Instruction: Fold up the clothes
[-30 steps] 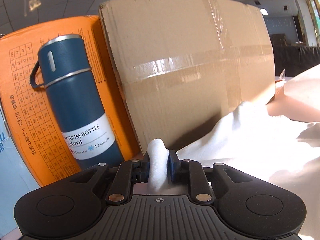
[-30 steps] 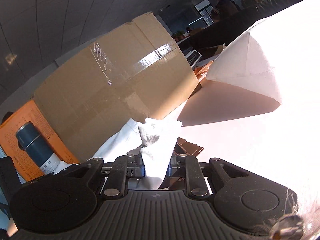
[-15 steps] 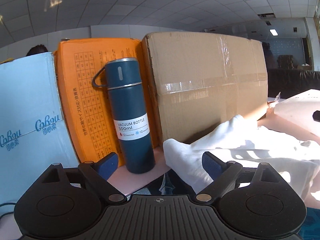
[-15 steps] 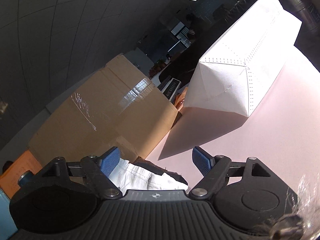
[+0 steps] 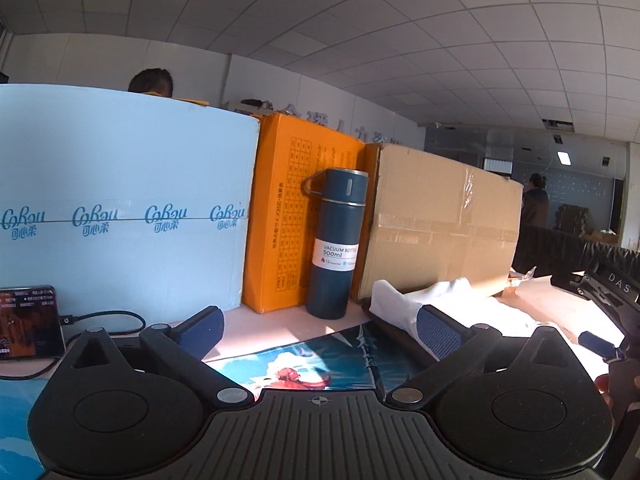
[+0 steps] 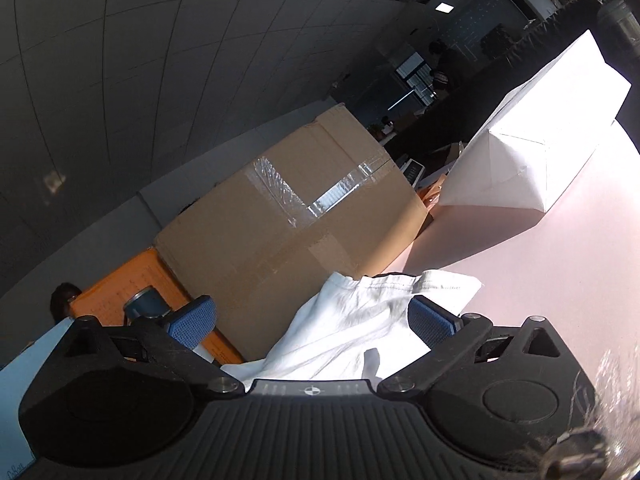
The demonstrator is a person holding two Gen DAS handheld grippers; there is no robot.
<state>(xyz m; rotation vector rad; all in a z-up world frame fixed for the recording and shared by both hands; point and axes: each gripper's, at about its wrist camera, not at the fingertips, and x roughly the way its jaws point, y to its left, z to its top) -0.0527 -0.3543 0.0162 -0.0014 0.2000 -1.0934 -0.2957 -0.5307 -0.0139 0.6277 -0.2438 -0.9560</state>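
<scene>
A white garment (image 5: pixel 460 300) lies on the pink table in front of a taped cardboard box (image 5: pixel 436 232). It also shows in the right wrist view (image 6: pixel 360 320), with a stitched hem facing the box (image 6: pixel 288 220). My left gripper (image 5: pixel 320 330) is open and empty, pulled back from the garment, which lies to its right. My right gripper (image 6: pixel 312 320) is open and empty, held above the garment. The right gripper's body (image 5: pixel 612 320) shows at the right edge of the left wrist view.
A blue vacuum bottle (image 5: pixel 336 244) stands before an orange box (image 5: pixel 288 216) and beside a light blue box (image 5: pixel 120 216). A phone (image 5: pixel 28 322) with a cable lies at the left. A printed mat (image 5: pixel 312 360) lies under my left gripper. A white paper bag (image 6: pixel 532 148) lies at the right.
Both grippers were shut on the white garment one second ago, opened and let it go, and have since drawn back and up. The garment now lies on the table.
</scene>
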